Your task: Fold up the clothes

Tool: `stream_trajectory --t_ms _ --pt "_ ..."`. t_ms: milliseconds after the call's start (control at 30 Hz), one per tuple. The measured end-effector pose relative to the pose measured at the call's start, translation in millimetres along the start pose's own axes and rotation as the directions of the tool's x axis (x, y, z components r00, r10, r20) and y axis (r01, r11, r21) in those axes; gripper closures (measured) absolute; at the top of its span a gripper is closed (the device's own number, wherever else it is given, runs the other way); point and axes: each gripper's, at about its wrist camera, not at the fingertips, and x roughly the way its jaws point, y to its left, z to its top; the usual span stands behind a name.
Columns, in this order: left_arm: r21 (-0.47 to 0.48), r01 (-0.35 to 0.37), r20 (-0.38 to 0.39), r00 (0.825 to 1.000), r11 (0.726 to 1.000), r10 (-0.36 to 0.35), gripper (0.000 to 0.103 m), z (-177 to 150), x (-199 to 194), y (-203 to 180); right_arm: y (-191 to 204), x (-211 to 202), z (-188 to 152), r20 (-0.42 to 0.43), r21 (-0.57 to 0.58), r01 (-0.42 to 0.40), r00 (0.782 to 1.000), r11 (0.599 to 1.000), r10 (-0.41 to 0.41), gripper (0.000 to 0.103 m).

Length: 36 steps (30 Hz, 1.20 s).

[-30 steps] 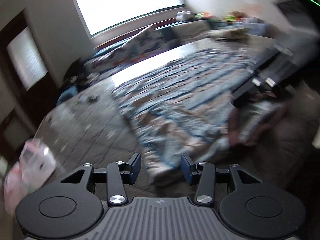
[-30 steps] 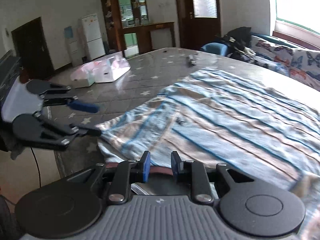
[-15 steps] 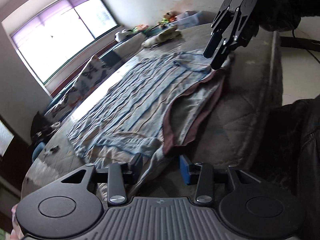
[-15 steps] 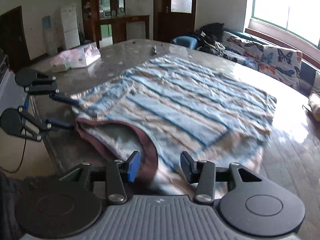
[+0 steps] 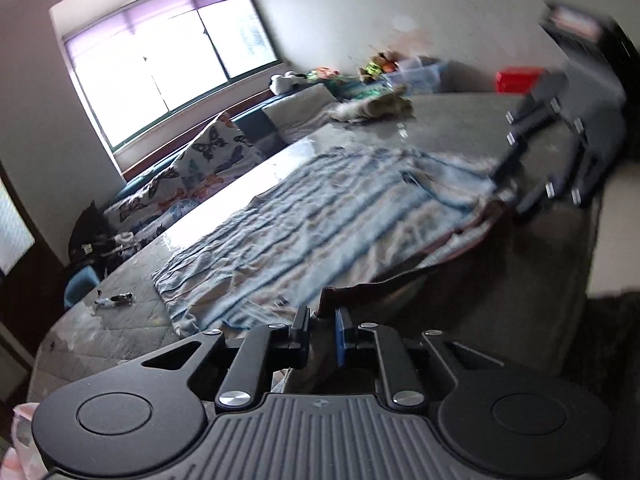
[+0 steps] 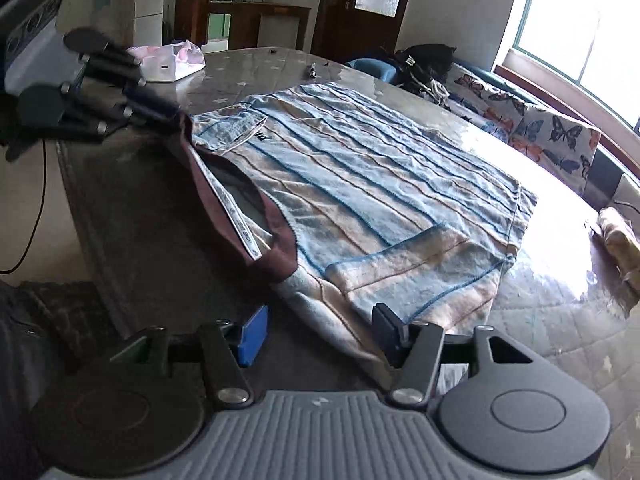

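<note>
1. Left gripper (image 5: 322, 330): jaws drawn close together, pinching the maroon collar band (image 5: 326, 300) of the striped shirt (image 5: 320, 220). In the right wrist view the same tool (image 6: 160, 114) sits at the collar's far end, blurred.
2. Right gripper (image 6: 316, 330): jaws spread wide, gripping nothing. The shirt's near shoulder edge lies between and just ahead of the fingers; contact cannot be confirmed. In the left wrist view this gripper (image 5: 516, 196) appears blurred at the shirt's far corner.
3. Striped shirt (image 6: 360, 200): blue and tan stripes, spread mostly flat, front up, on the quilted grey surface (image 6: 540, 320). Collar opening faces the near edge, its maroon band (image 6: 280, 248) lifted toward the left gripper. One sleeve (image 6: 400, 264) is folded over the body.
4. Surroundings: pink-and-white bag (image 6: 170, 64) on the far side of the surface; butterfly-print cushion (image 6: 560, 136) beneath the window (image 6: 592, 20); small dark item (image 5: 114, 300) beyond the hem.
</note>
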Motion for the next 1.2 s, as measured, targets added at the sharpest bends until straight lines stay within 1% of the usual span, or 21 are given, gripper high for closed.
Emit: stream_trajectory --t_ms 33,100,200,233,267,300,400,500,600,633,667,733,767,867,967,1000,1067,1133,1167,1200 --pt "-0.018 0.003 0.001 1.0 1.0 -0.003 0.089 3 3 5 -1 3 0 0.007 -0.002 0.004 1.0 1.0 -0.004 0.045" --pt "-0.052 0.009 -0.004 1.0 0.999 -0.01 0.094 7 11 15 -2 9 1 0.02 -0.006 0.012 1.0 1.0 -0.012 0.046" --pt "-0.089 0.017 -0.024 1.0 0.996 -0.019 0.094 7 20 24 -5 17 4 0.035 -0.003 0.021 0.999 1.0 -0.021 0.054" --pt "-0.096 0.019 -0.031 0.999 0.995 -0.022 0.094 6 22 25 -5 19 5 0.033 0.003 0.021 0.999 1.0 -0.021 0.061" --pt "-0.098 0.021 -0.036 0.999 0.995 -0.025 0.094 5 22 25 -10 20 7 0.026 0.03 0.009 1.0 1.0 -0.01 0.073" --pt "-0.093 0.025 -0.039 0.999 0.995 -0.029 0.094 2 21 22 -14 22 10 0.019 0.061 -0.004 1.0 0.998 0.003 0.078" --pt "-0.077 0.034 -0.048 0.998 0.996 -0.038 0.092 -6 15 16 -29 21 15 0.026 0.151 -0.043 0.999 0.988 0.039 0.086" --pt "-0.062 0.019 -0.058 0.998 0.998 -0.022 0.086 -14 4 8 -37 20 19 0.04 0.198 -0.068 0.997 0.978 0.061 0.09" --pt "-0.048 -0.013 -0.061 0.998 0.999 0.01 0.075 -21 -7 2 -44 20 26 0.057 0.245 -0.085 0.996 0.966 0.073 0.091" --pt "-0.043 -0.026 -0.06 0.998 0.999 0.023 0.063 -23 -10 0 -46 19 28 0.062 0.253 -0.087 0.995 0.964 0.074 0.091" --pt "-0.034 -0.035 -0.06 0.998 0.999 0.033 0.056 -25 -13 -2 -49 19 30 0.068 0.26 -0.09 0.995 0.961 0.074 0.092" --pt "-0.009 -0.044 -0.058 0.997 0.999 0.044 0.054 -28 -17 -7 -52 19 35 0.079 0.271 -0.093 0.994 0.958 0.074 0.092" --pt "0.004 -0.052 -0.06 0.997 0.999 0.052 0.05 -30 -17 -9 -53 19 37 0.084 0.273 -0.094 0.994 0.957 0.073 0.092" --pt "0.031 -0.084 -0.073 0.994 0.996 0.087 0.05 -36 -12 -11 -54 18 44 0.099 0.269 -0.087 0.993 0.959 0.063 0.092" --pt "0.048 -0.102 -0.091 0.99 0.994 0.106 0.051 -39 -3 -8 -55 18 46 0.103 0.267 -0.078 0.993 0.961 0.052 0.092" --pt "0.062 -0.105 -0.096 0.989 0.993 0.11 0.054 -41 0 -7 -55 18 46 0.104 0.267 -0.074 0.993 0.961 0.048 0.092" --pt "0.097 -0.11 -0.103 0.987 0.989 0.12 0.075 -45 5 -8 -54 18 45 0.105 0.27 -0.068 0.994 0.961 0.041 0.092" --pt "0.127 -0.121 -0.103 0.985 0.984 0.135 0.086 -48 7 -10 -53 19 44 0.106 0.27 -0.06 0.994 0.961 0.032 0.092" --pt "0.128 -0.123 -0.096 0.986 0.984 0.136 0.09 -47 5 -11 -52 19 42 0.108 0.269 -0.055 0.994 0.962 0.027 0.092" --pt "0.125 -0.125 -0.088 0.987 0.984 0.137 0.091 -47 3 -12 -51 18 40 0.112 0.27 -0.053 0.993 0.962 0.024 0.093"
